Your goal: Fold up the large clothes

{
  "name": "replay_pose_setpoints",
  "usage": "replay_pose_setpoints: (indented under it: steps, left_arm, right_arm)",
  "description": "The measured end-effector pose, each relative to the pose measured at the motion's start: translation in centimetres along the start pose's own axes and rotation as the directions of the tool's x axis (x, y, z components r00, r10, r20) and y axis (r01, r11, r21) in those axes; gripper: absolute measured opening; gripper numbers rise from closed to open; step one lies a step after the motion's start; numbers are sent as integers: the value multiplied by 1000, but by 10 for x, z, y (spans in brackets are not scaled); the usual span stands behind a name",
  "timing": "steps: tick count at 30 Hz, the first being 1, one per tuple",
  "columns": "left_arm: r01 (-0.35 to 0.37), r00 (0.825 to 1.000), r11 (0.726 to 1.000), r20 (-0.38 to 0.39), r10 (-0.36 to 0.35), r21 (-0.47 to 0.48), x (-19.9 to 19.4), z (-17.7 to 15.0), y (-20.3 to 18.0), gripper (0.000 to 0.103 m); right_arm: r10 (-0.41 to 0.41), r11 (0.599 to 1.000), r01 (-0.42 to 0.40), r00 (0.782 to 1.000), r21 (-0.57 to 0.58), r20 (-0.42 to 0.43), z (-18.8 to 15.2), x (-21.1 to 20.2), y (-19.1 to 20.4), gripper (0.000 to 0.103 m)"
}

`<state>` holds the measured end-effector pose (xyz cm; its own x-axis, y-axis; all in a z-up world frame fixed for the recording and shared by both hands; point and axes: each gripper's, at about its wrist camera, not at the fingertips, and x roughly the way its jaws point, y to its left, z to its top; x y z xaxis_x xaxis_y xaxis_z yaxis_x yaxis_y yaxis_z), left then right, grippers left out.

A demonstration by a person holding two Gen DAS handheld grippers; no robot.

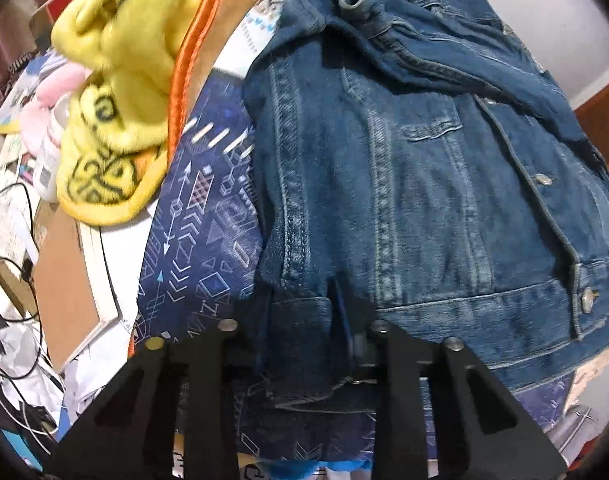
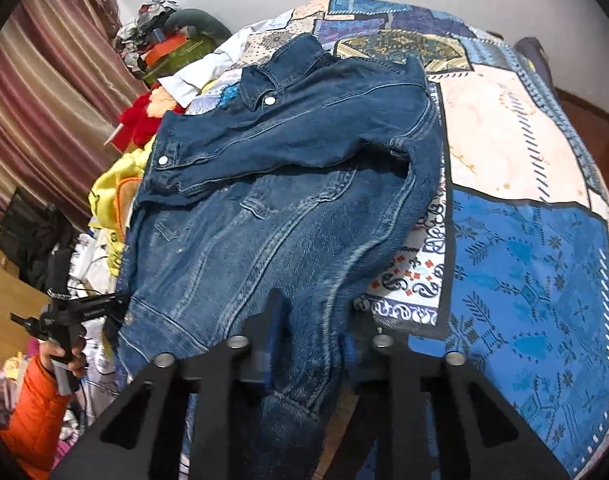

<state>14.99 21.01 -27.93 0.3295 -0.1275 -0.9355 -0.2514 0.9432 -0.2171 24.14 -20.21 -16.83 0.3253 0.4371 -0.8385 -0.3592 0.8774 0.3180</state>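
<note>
Left wrist view: denim jacket (image 1: 424, 200) lies on patterned bedspread (image 1: 208, 240), yellow blanket (image 1: 112, 112) beside it. Left gripper (image 1: 344, 320) is clamped on jacket hem; right gripper (image 2: 308, 320) pinches opposite hem corner, w/ denim between its fingers.

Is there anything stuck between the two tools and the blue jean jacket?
No, nothing visible is in the way. The left tool is shut right on the bottom hem of the denim jacket, and the right tool is pinching the hem too. The jacket lies on the patchwork bedspread.
</note>
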Motion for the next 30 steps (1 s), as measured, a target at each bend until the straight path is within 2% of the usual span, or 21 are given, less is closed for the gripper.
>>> replay_pose_setpoints:
  steps: [1,4,7,9,13,17,20,21,24,27,30]
  left_arm:
    - [8,1000,1000,15,-8,5,-6,2,-5,22]
    - [15,997,999,82,-18,42,-30,12,-20,20]
    - [55,984,997,168,-64,59,-60,29,-35,20]
    - [76,970,994,226,-92,77,-79,42,-44,20]
    - [112,929,988,343,-142,106,-114,89,-59,19]
    - [73,901,992,419,-111,106,-125,147,-65,19]
    - [93,888,994,447,-106,50,-127,176,-53,19]
    - [88,883,996,462,-85,15,-124,193,-49,19]
    - [56,880,997,474,-20,-62,-114,218,-35,19]
    - [27,883,992,468,34,-122,-89,244,-20,19]
    - [3,909,986,411,65,-164,-51,266,-11,19]
  right_arm:
    - [16,1000,-16,1000,5,-4,4,0,-1,14]
    - [58,998,-58,998,8,12,13,-4,-3,12]
    - [75,997,-75,995,0,63,28,-12,-1,11]
    - [86,996,-86,992,-2,97,40,-17,0,11]
    - [85,996,-81,982,-30,171,69,-24,7,11]
    - [69,998,-65,972,-23,225,105,-22,2,11]
    - [39,999,-43,965,7,259,132,-15,-8,10]
    - [26,999,-34,964,24,265,143,-12,-14,10]
    - [-21,996,-4,963,91,268,175,5,-35,10]
    - [-30,986,-9,972,166,232,201,33,-64,10]
    - [-16,978,-22,983,206,184,216,67,-83,11]
